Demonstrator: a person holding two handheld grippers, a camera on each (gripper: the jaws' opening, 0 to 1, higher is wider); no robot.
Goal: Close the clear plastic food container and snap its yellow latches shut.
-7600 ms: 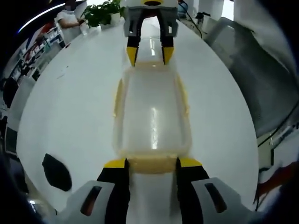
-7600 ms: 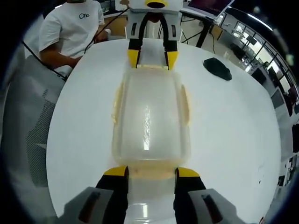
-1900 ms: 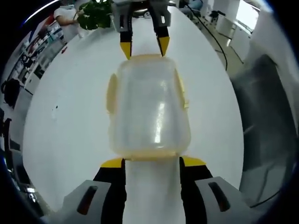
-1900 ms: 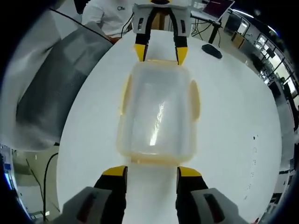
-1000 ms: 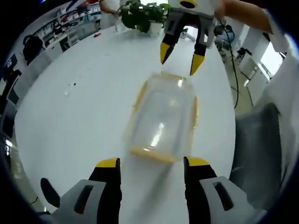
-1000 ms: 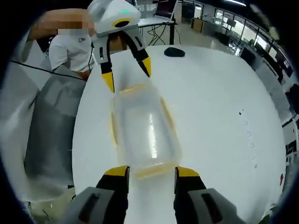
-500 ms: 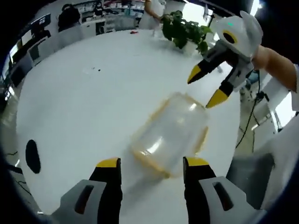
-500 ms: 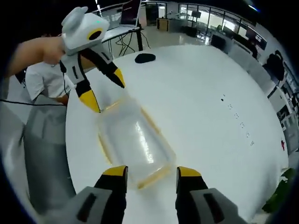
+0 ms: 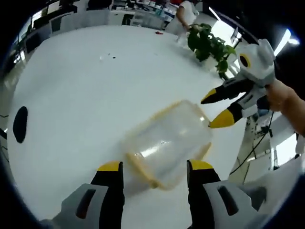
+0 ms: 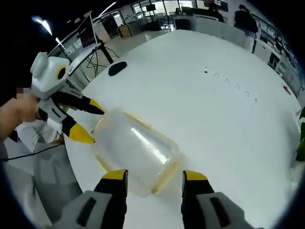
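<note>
Counter: a wide white surface carried the container; it also spread across the right gripper view.
Container: the clear plastic food container lay on the counter with its lid on, angled across the left gripper view; in the right gripper view it sat just ahead of that view's own jaws.
Yellow latches: a yellow strip ran along the container's near end and another along its edge; whether they were snapped down could not be told.
Left gripper: its jaws stood wide apart and empty, the container's near end lying between and just ahead of the tips, contact unclear. It also appeared in the right gripper view, held by a hand, jaws spread beside the container's far end.
Right gripper: its jaws stood wide apart and held nothing, with the container's near end between the tips. In the left gripper view its yellow tips sat at the container's far corner, the lower one close to touching.
Plant: green leaves stood at the counter's far edge.
Dark object: a flat black oval lay on the counter, well apart from the container.
</note>
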